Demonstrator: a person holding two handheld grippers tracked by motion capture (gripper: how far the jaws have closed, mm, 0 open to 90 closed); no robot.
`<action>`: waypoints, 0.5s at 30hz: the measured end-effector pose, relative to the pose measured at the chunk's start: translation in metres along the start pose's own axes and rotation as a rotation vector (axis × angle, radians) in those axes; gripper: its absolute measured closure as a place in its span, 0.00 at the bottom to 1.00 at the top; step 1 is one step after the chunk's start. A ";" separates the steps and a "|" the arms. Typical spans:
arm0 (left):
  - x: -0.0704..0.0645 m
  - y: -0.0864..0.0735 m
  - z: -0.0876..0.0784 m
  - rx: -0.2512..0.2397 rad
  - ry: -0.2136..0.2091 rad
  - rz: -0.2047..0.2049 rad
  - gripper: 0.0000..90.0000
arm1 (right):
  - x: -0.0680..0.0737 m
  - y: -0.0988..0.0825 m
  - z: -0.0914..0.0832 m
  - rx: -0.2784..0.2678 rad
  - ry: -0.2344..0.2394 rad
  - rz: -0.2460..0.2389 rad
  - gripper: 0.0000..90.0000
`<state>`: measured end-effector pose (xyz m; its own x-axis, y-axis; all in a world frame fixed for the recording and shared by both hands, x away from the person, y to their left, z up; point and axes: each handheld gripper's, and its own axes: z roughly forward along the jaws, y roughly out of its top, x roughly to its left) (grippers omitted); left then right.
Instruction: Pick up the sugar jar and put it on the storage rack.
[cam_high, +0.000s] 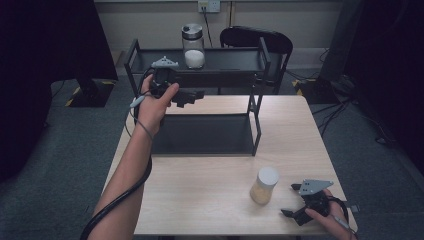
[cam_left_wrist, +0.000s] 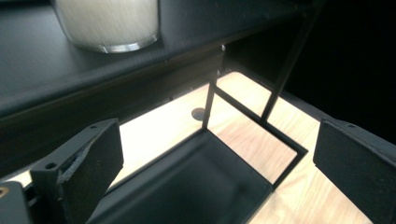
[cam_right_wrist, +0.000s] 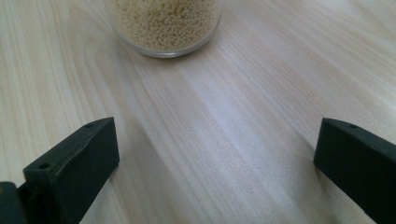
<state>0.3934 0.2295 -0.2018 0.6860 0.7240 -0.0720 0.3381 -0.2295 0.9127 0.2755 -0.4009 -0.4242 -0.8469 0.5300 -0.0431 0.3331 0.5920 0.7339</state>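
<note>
I see jar of yellow grains: clear glass, white lid, upright on wooden table, just ahead of my right gripper, between line of its wide-apart jaws, not touching. In right gripper view, jar base sits straight ahead, grains filling it. Second jar: clear glass, metal lid, white contents at bottom, upright on rack's top shelf, just beyond my left gripper, apart from it.

On the table the rack stands at twelve o'clock with one jar on its top shelf, and another jar stands at five o'clock, just left of the right gripper.
</note>
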 end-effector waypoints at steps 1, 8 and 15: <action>0.000 -0.004 0.000 0.001 0.003 -0.003 0.01 | 0.000 0.000 0.000 0.000 0.000 0.000 0.00; 0.003 -0.034 0.005 0.010 -0.007 -0.011 0.01 | 0.000 0.000 0.000 0.000 0.000 0.000 0.00; 0.005 -0.060 0.008 0.007 -0.012 -0.024 0.02 | 0.000 0.000 0.000 0.001 0.001 0.000 0.00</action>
<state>0.3814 0.2419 -0.2601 0.6851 0.7218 -0.0986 0.3588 -0.2165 0.9080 0.2755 -0.4009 -0.4241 -0.8471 0.5296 -0.0428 0.3335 0.5926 0.7332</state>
